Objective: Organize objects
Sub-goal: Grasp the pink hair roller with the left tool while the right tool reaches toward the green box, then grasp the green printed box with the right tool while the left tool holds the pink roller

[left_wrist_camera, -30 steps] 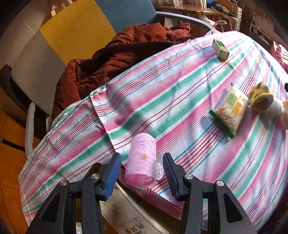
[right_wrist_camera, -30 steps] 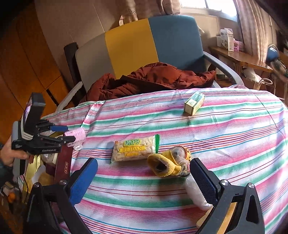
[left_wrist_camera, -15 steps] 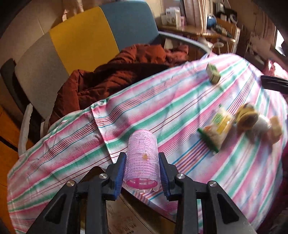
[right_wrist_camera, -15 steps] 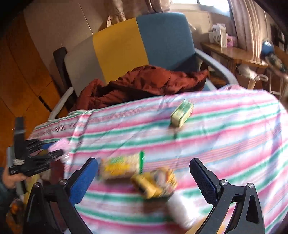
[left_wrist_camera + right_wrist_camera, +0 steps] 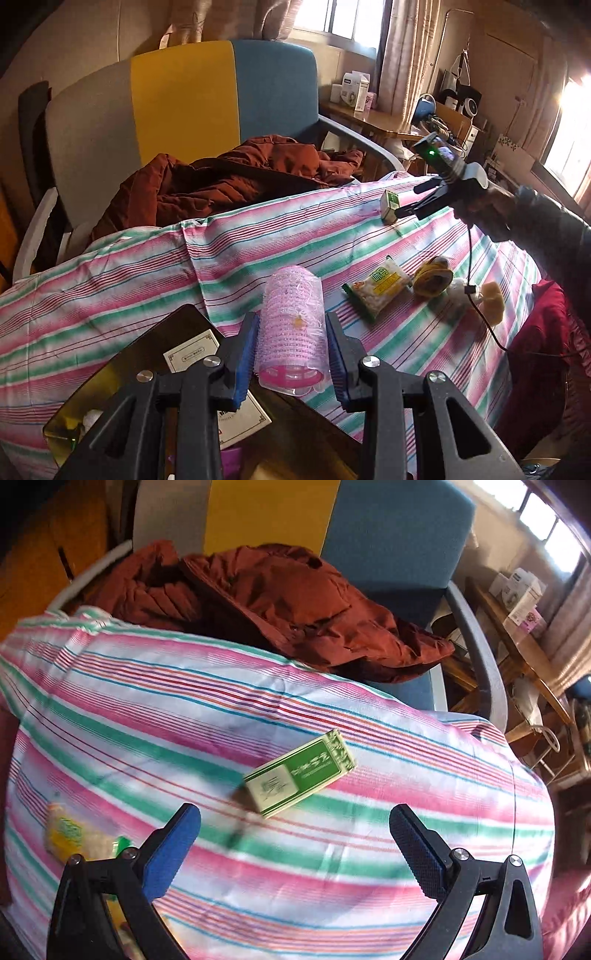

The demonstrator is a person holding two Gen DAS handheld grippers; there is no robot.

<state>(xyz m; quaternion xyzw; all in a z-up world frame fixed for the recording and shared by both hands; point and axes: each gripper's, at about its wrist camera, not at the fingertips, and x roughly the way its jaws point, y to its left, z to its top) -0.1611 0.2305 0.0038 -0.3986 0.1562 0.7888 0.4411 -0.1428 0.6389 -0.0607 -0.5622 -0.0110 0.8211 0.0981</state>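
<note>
The left gripper (image 5: 291,354) is clamped on one pink hair roller (image 5: 293,332), its two blue pads pressing the roller's sides. The roller is lifted clear of the striped cloth (image 5: 147,273) that covers the counter, above a dark box (image 5: 155,343) at the near edge.

The right gripper (image 5: 295,834) has its jaws spread wide with nothing between them. It hangs just above one green and white carton (image 5: 299,773), which lies flat on the cloth; in the left wrist view the same carton (image 5: 389,206) sits at the far side, just under that gripper's tips.

Nearer the middle of the cloth lie one snack packet (image 5: 376,288), one yellow rolled sock (image 5: 432,278) touching it, and a white and tan soft thing (image 5: 476,295) beside the sock that I cannot identify.

One brown jacket (image 5: 295,605) is heaped on the one chair (image 5: 184,92) behind.
</note>
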